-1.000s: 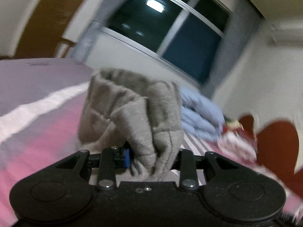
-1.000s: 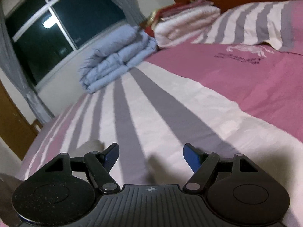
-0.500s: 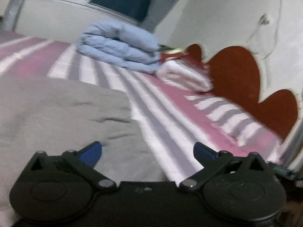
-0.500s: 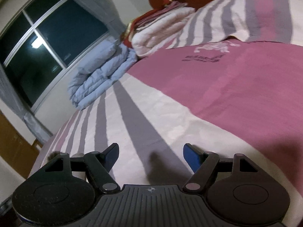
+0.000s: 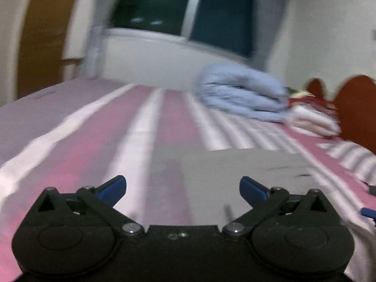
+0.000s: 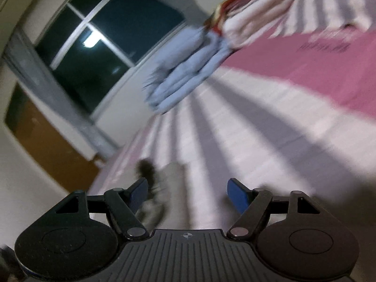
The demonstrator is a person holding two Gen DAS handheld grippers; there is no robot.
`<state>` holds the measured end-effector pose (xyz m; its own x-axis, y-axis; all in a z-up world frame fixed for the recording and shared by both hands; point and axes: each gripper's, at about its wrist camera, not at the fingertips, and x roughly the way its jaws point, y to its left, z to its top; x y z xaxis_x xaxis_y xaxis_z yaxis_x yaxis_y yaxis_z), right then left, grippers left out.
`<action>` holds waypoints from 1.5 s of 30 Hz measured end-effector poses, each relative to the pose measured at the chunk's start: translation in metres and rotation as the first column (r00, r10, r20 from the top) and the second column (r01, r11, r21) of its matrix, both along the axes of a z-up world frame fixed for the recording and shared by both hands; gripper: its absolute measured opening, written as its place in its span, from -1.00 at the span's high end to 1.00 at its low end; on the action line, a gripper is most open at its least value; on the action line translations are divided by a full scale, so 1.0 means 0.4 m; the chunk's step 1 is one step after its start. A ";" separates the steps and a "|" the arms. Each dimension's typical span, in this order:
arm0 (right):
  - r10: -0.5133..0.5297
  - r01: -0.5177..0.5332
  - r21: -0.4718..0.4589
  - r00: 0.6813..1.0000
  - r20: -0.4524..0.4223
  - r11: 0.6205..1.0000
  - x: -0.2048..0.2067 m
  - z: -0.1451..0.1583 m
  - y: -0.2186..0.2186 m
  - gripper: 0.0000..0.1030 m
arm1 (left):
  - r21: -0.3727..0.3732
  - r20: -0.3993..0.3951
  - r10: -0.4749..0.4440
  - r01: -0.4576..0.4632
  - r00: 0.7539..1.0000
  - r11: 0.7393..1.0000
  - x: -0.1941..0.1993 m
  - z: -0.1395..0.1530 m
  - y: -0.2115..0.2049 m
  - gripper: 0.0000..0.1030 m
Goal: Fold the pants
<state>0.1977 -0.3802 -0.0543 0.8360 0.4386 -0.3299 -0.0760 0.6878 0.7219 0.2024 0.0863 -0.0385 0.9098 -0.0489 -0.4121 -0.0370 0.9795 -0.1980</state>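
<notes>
The grey pants (image 5: 246, 171) lie flat on the striped pink, white and grey bedsheet (image 5: 117, 141), just ahead and to the right of my left gripper (image 5: 182, 188), which is open and empty above the bed. In the right wrist view a blurred bit of the grey pants (image 6: 169, 183) lies on the bed close to the left finger. My right gripper (image 6: 186, 193) is open and empty. The other gripper's blue tip (image 5: 369, 211) shows at the right edge of the left wrist view.
A folded light-blue quilt (image 5: 242, 94) and a white and red pile of bedding (image 5: 312, 117) sit at the far side near the red headboard (image 5: 357, 103). It also shows in the right wrist view (image 6: 185, 70). A dark window and a brown door are beyond.
My left gripper has let go of the bunched grey pants and opened; they now lie flat on the bed. Both cameras have swung; the right gripper has tilted and stays open.
</notes>
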 end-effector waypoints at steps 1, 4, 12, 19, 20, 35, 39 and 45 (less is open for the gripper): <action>0.026 -0.026 0.019 1.000 -0.009 0.999 0.013 -0.005 0.028 -0.45 | -0.010 -0.008 0.035 -0.035 0.999 0.999 -0.018 -0.014 0.038 -0.87; 0.075 -0.074 0.027 0.996 -0.036 0.997 0.049 -0.015 0.101 -0.45 | -0.031 -0.022 0.123 -0.124 0.992 0.992 -0.061 -0.060 0.111 -0.88; 0.130 -0.127 0.034 0.985 -0.115 0.991 0.138 -0.054 0.196 -0.45 | -0.094 -0.075 0.149 -0.156 0.986 0.983 -0.043 -0.090 0.195 -0.88; 0.116 -0.114 0.027 0.988 -0.100 0.993 0.198 -0.018 0.240 0.42 | -0.198 -0.105 0.172 -0.190 0.980 0.962 -0.035 -0.109 0.227 -0.88; 0.111 -0.109 0.033 0.992 -0.057 0.993 0.183 0.010 0.239 0.42 | -0.200 -0.106 0.173 -0.192 0.979 0.961 -0.033 -0.110 0.228 -0.88; 0.031 -0.032 0.001 0.989 -0.144 1.000 0.150 -0.095 0.154 0.27 | -0.096 -0.121 0.167 -0.179 0.978 0.979 -0.030 -0.105 0.173 -0.88; -0.008 0.001 -0.104 0.998 -0.070 0.995 0.078 -0.030 0.138 -0.33 | -0.062 -0.104 0.132 -0.139 0.986 0.988 -0.045 -0.096 0.125 -0.88; -0.015 0.025 -0.266 0.999 0.037 0.964 -0.055 0.008 0.166 -0.49 | 0.018 -0.061 0.072 -0.071 0.996 0.997 -0.101 -0.082 0.022 -0.88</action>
